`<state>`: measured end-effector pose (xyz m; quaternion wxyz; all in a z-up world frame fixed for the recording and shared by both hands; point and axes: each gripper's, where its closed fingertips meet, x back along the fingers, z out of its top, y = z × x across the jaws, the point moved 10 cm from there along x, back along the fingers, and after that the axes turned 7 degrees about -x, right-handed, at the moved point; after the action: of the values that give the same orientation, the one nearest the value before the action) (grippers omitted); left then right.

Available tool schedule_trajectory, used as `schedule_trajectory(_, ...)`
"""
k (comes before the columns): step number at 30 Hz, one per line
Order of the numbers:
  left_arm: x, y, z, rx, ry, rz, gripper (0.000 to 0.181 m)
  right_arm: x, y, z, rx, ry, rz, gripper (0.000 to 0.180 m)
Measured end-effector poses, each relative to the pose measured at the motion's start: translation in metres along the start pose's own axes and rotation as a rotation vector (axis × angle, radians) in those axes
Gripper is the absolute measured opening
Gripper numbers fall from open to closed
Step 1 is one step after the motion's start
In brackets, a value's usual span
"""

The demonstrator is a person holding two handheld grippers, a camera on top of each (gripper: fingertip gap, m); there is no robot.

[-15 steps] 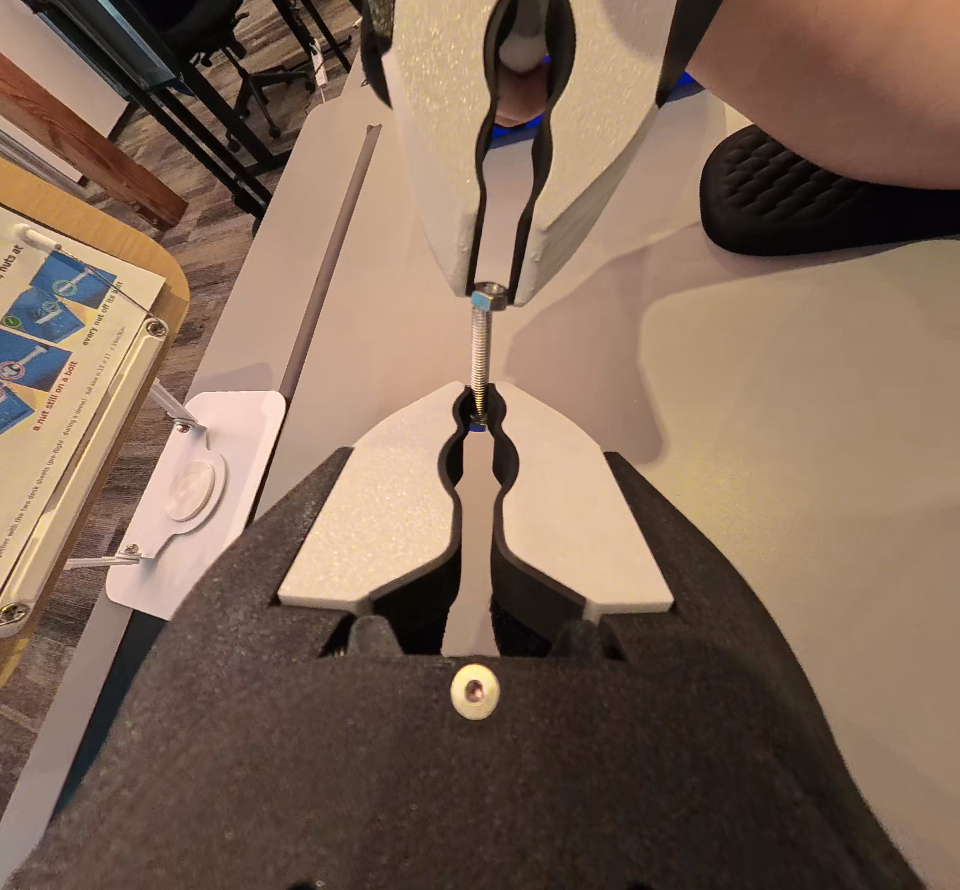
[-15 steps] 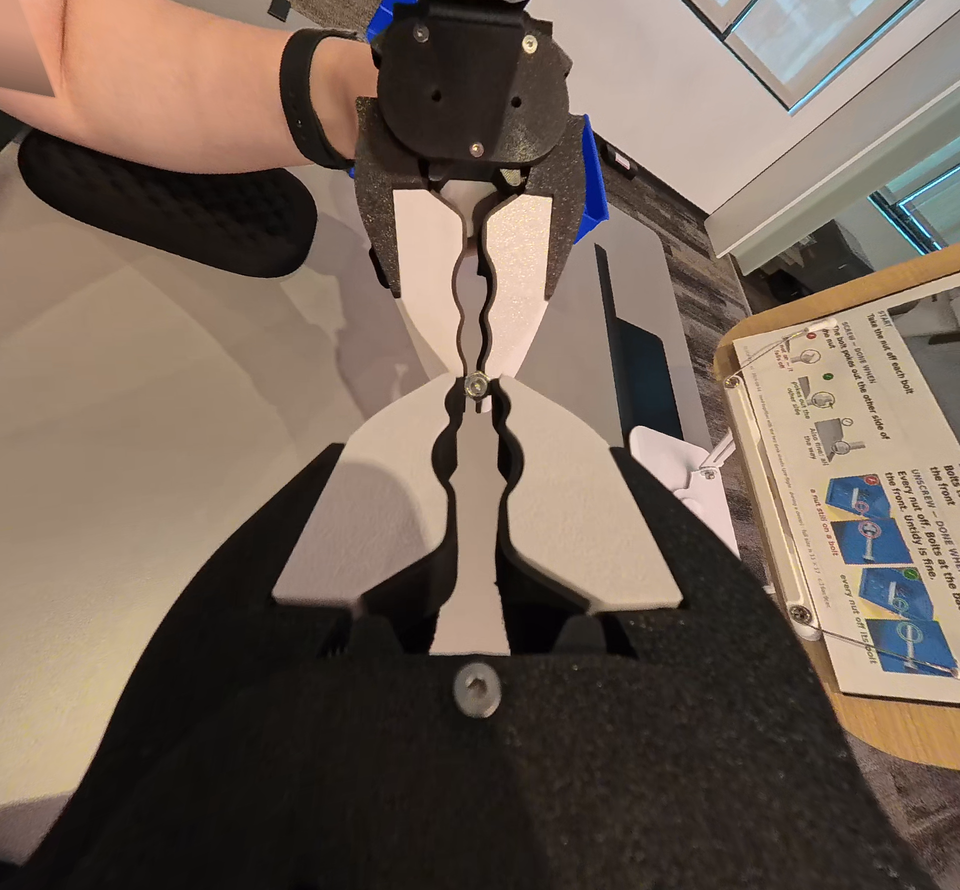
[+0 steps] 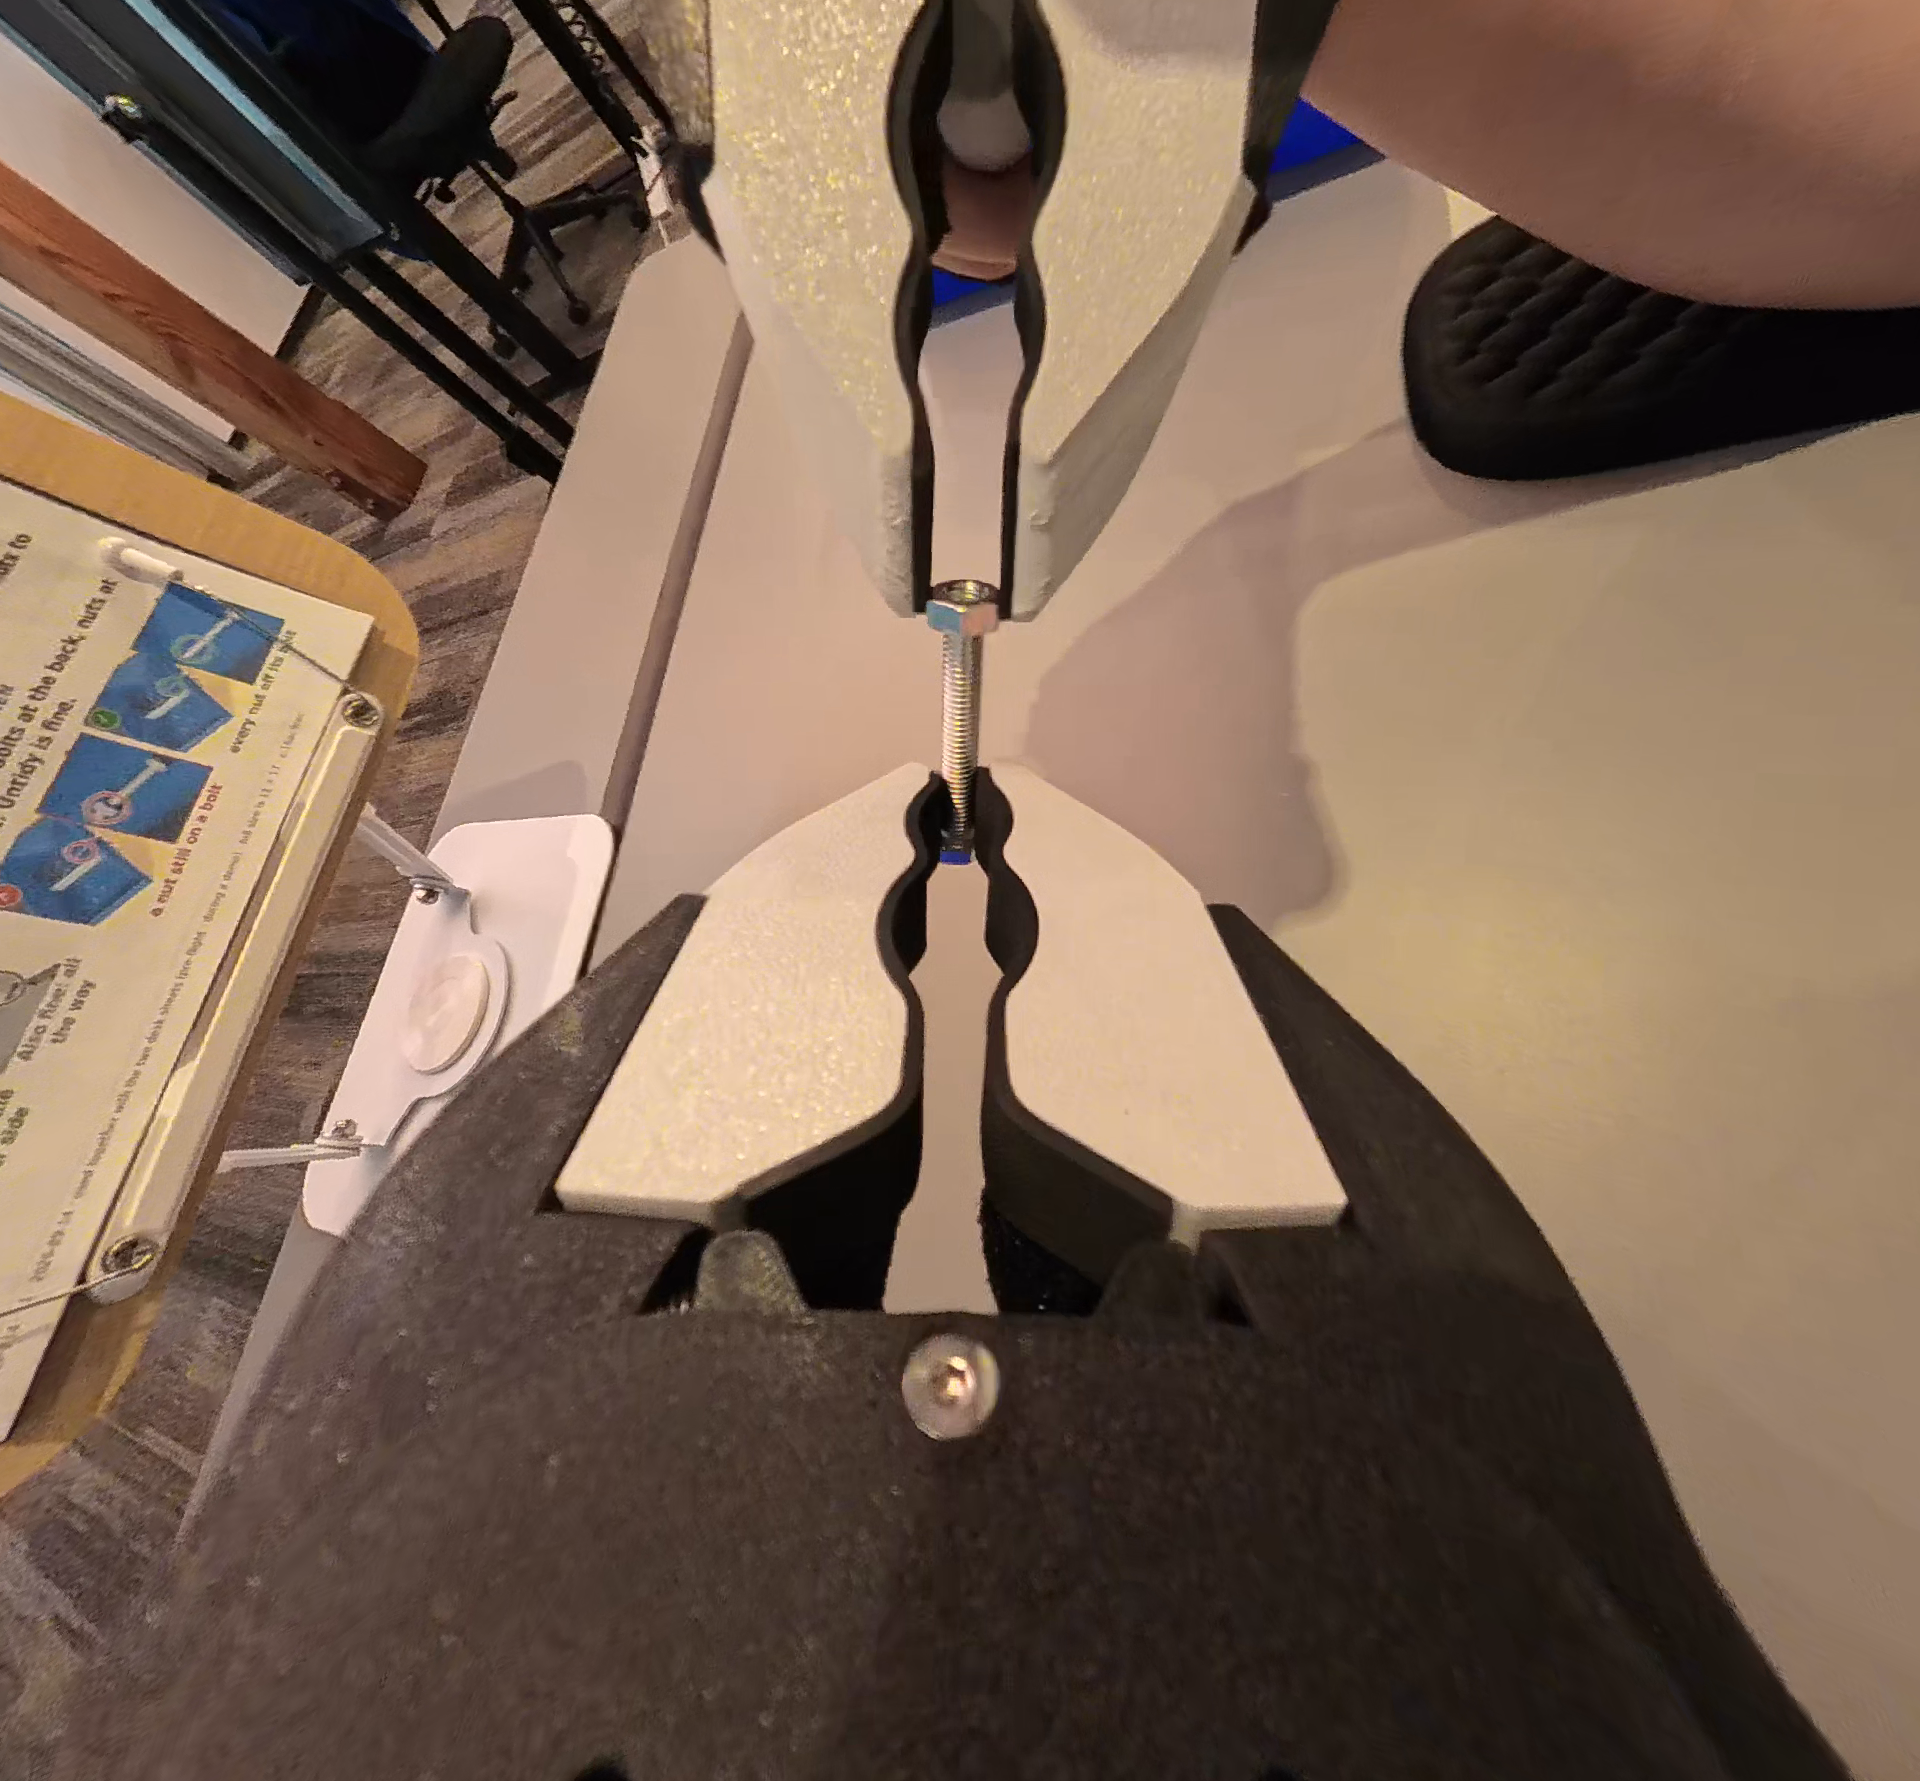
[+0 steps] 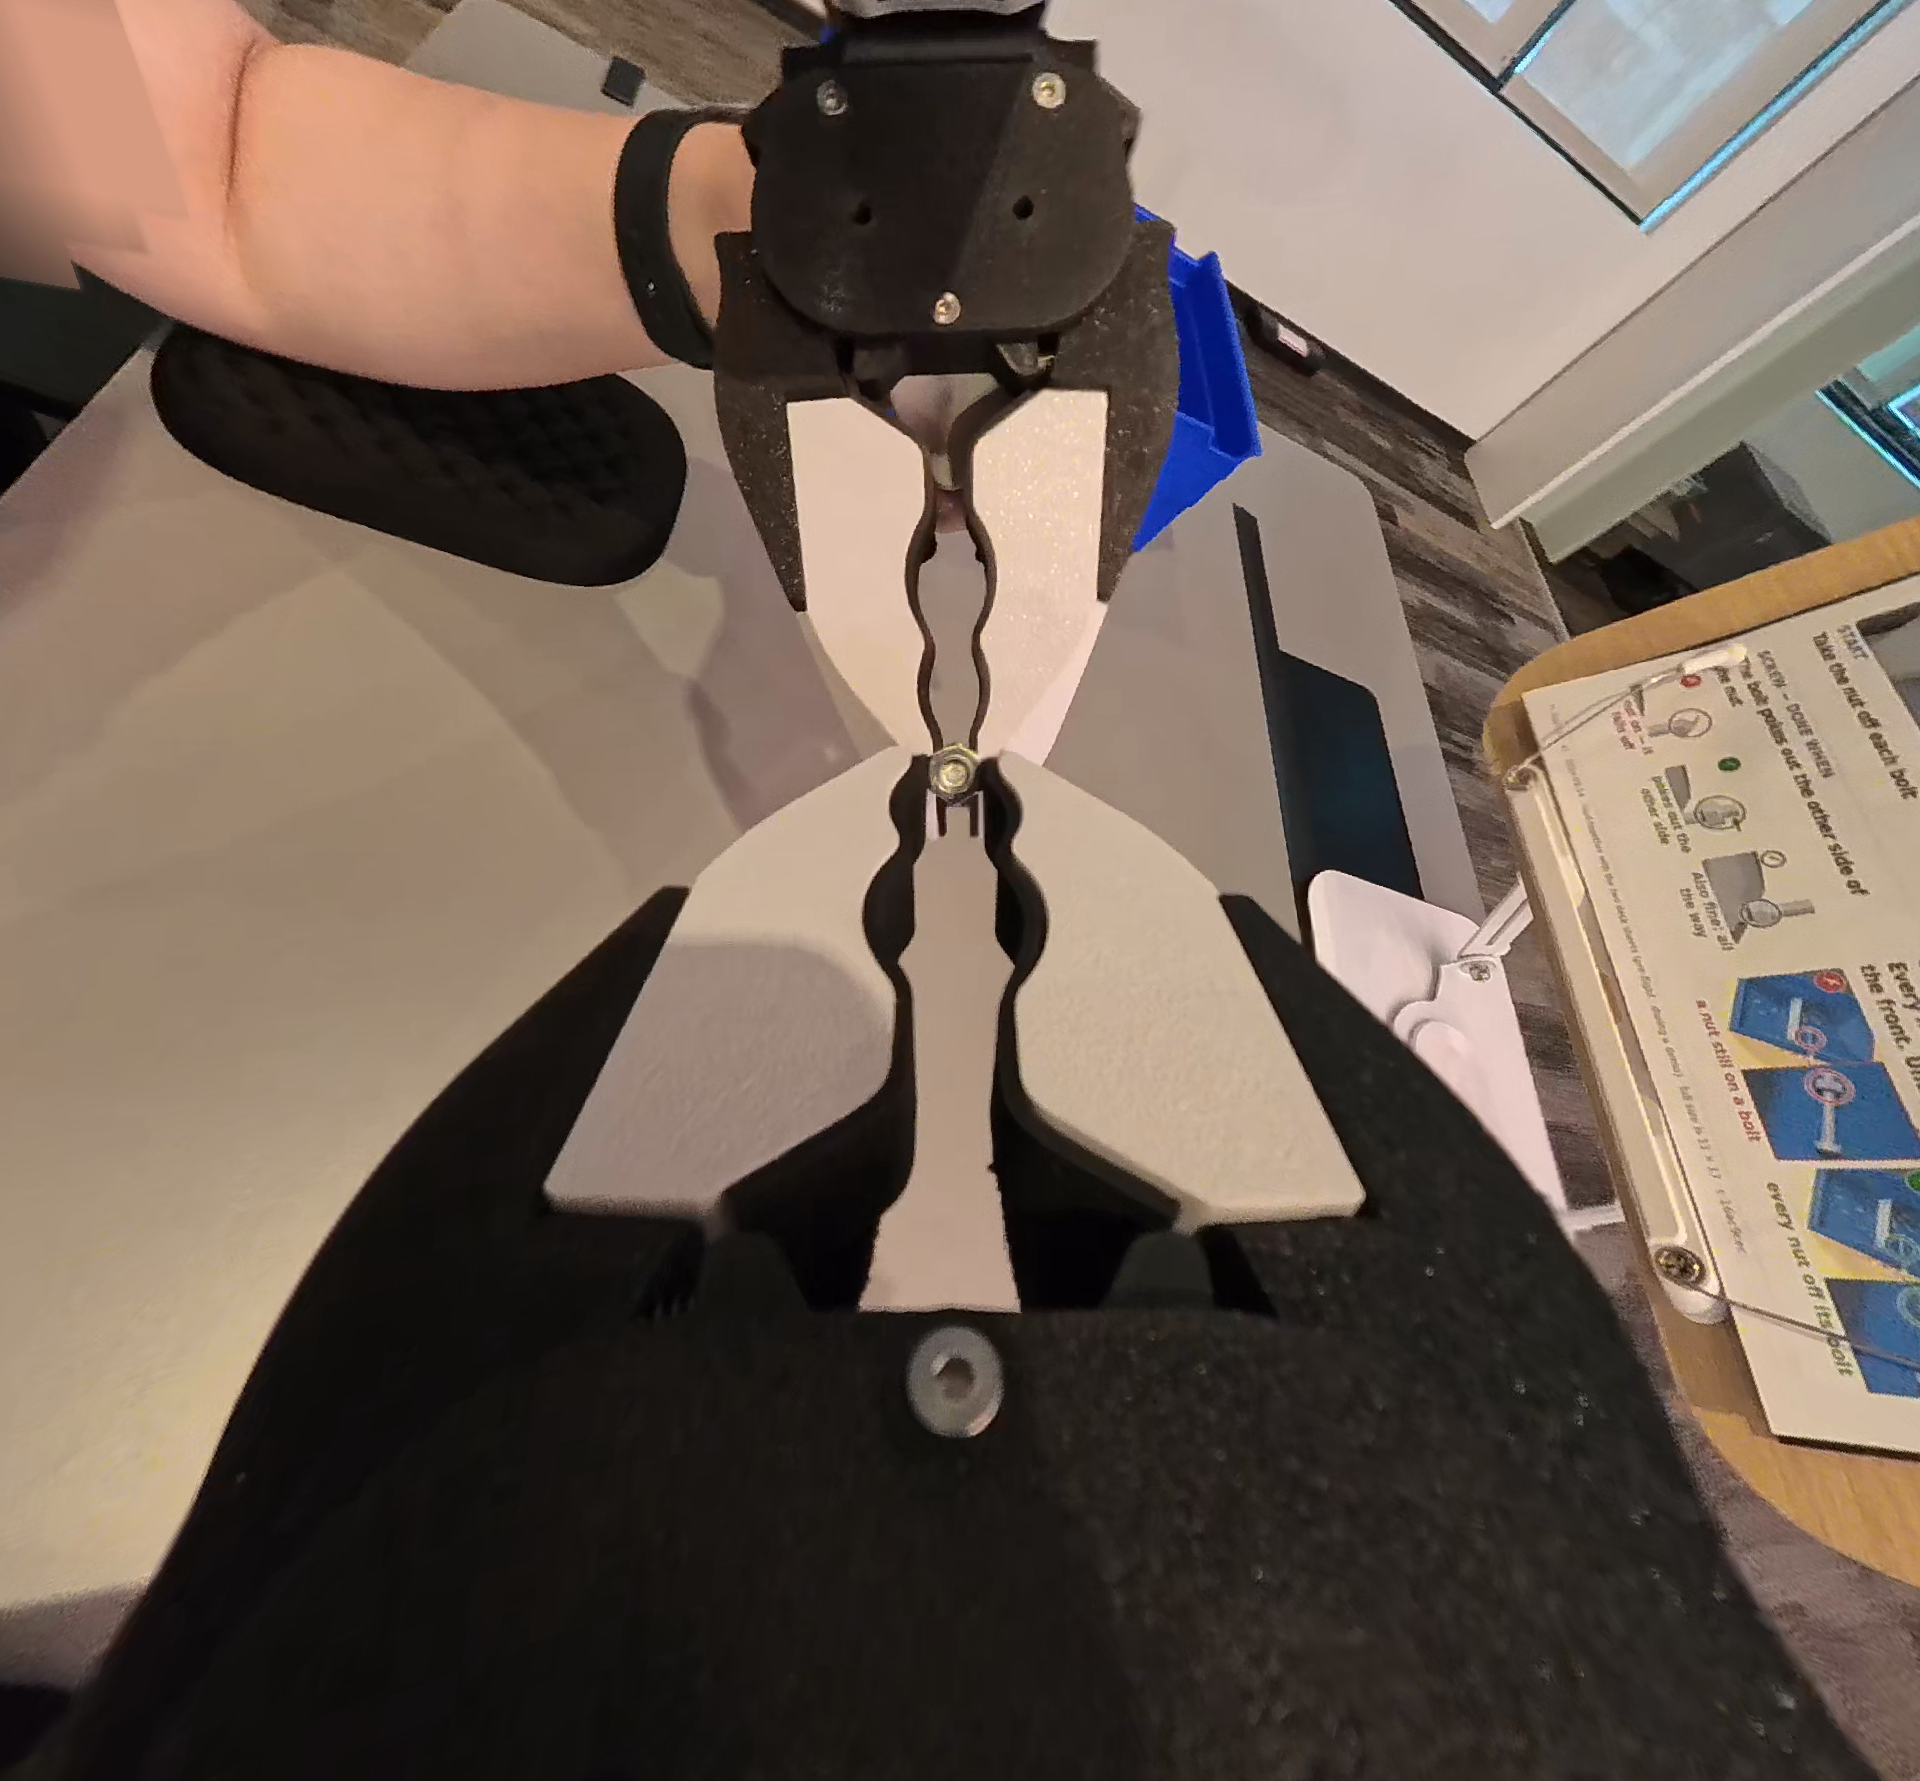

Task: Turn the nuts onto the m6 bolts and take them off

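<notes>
Left gripper clamps the threaded steel bolt by its head end; right gripper pinches the small hex nut.
Nut sits at the bolt's tip, barely threaded; nearly all turning likely remains.

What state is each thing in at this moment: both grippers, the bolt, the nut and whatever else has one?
Left gripper: shut on the bolt's near end.
Right gripper: shut on the nut.
Silver threaded bolt: held off the table, spanning between both grippers.
Silver hex nut: at the bolt's far end; whether threaded on, cannot tell.
Blue plastic bin: behind the left gripper, contents hidden.
</notes>
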<state>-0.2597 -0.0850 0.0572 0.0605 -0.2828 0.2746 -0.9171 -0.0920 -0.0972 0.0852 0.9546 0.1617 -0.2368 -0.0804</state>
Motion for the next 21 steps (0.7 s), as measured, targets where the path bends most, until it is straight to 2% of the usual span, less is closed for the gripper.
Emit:
schedule_trajectory(10, 0.005, -0.016, -0.005, 0.140, -0.075, 0.161, 0.005, -0.012, 0.020, 0.002, -0.232, 0.059, -0.135, 0.009)
schedule_trajectory(21, 0.008, -0.022, -0.008, 0.195, -0.136, 0.259, 0.005, -0.023, 0.029, 0.002, -0.458, 0.114, -0.192, 0.010)
